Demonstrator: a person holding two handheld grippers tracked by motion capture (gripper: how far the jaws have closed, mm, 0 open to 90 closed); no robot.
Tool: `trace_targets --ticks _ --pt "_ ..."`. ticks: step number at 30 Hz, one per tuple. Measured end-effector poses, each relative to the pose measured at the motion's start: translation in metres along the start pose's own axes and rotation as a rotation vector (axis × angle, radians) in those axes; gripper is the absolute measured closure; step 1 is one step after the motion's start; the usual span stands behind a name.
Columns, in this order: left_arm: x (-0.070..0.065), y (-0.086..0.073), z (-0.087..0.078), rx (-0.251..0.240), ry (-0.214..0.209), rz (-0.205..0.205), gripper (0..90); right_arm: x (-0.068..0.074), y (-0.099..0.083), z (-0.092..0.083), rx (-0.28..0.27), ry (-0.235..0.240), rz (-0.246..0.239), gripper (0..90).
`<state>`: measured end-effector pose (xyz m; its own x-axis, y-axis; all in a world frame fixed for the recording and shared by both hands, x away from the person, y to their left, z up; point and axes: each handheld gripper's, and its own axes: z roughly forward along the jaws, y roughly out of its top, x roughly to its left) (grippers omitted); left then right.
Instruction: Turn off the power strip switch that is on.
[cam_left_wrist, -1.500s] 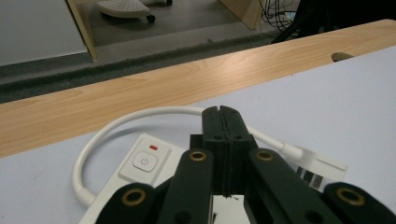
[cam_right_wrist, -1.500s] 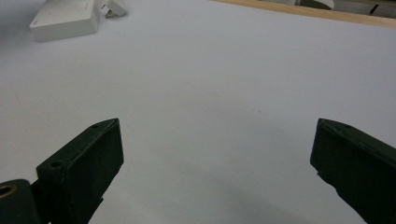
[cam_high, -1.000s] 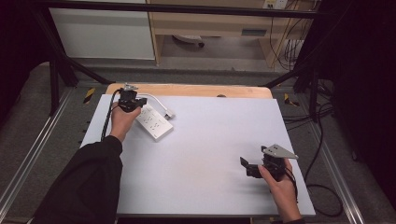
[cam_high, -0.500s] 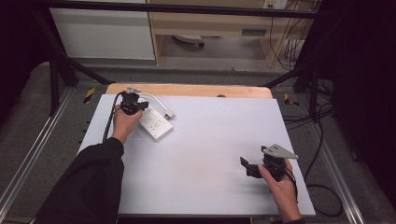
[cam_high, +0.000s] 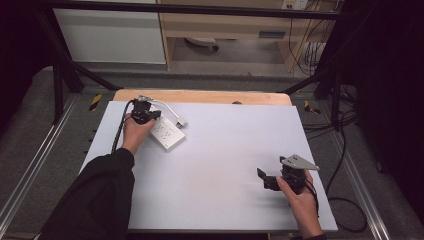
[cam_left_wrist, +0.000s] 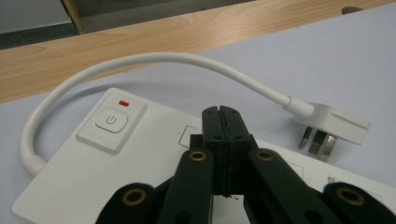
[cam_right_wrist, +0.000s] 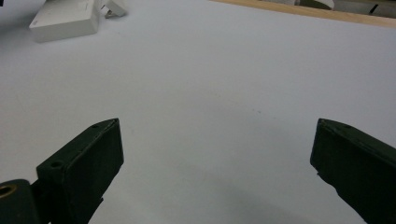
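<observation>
Holding my left gripper (cam_left_wrist: 221, 112) over the white power strip (cam_left_wrist: 93, 168), I find its two black jaws pressed flat together with nothing caught between them. The strip's top face lies directly under the jaws and spreads to either side of them. Its power button (cam_left_wrist: 111, 120), with a small red mark (cam_left_wrist: 123, 103) just past it, sits left of the tips and a little beyond them. The strip's white cable (cam_left_wrist: 154, 60) arcs from its left end over and beyond the tips, ending in the plug (cam_left_wrist: 329, 123), which lies on the table (cam_left_wrist: 336, 56) right of the jaws. My right gripper (cam_right_wrist: 217, 154) stands wide open and empty over bare table, with the power strip far ahead beyond its left jaw.
</observation>
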<state>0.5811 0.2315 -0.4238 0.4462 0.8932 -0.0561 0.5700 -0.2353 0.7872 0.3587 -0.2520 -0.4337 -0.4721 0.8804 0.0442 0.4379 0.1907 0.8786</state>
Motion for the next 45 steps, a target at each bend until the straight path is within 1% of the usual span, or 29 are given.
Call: trace_targets --ticks 5,16,22,28,30,33,36,40,42,45 --pt "-0.0011 -0.0016 0.0022 0.005 -0.001 -0.005 90.0 0.0006 0.0001 0.0001 -0.001 0.001 0.0 3.1" --pt "-0.0037 -0.0027 0.0056 0.015 -0.003 0.001 90.0 0.0002 0.0002 -0.0006 -0.001 0.002 0.001 3.1" --pt "-0.0036 -0.0039 0.0059 0.006 -0.004 -0.005 90.0 0.0003 0.0001 -0.0002 0.0 0.002 0.0 3.1" --pt "-0.0041 -0.0039 0.0055 0.01 -0.006 -0.003 90.0 0.0004 0.0001 -0.0001 0.0 0.003 0.002 3.1" --pt "-0.0037 -0.0042 0.0056 0.008 -0.008 -0.017 90.0 0.0003 0.0001 0.0001 0.0 0.003 0.002 3.0" --pt "-0.0046 -0.0039 0.0056 0.013 -0.002 -0.01 90.0 0.0004 0.0001 -0.0002 0.0 0.004 0.002 3.1" --pt "-0.0051 -0.0045 0.0064 0.026 0.002 -0.014 90.0 0.0003 0.0001 -0.0003 0.0 0.004 0.002 3.1" --pt "-0.0055 -0.0053 0.0065 0.02 -0.001 -0.021 90.0 0.0003 0.0001 -0.0005 -0.001 0.004 0.002 3.1" --pt "-0.0057 -0.0055 0.0065 0.018 -0.001 -0.017 90.0 0.0001 0.0001 -0.0004 -0.002 0.005 0.002 3.1" --pt "-0.005 -0.0067 0.0064 0.007 -0.001 -0.019 90.0 -0.0003 0.0001 -0.0003 -0.006 0.003 0.005 3.1"
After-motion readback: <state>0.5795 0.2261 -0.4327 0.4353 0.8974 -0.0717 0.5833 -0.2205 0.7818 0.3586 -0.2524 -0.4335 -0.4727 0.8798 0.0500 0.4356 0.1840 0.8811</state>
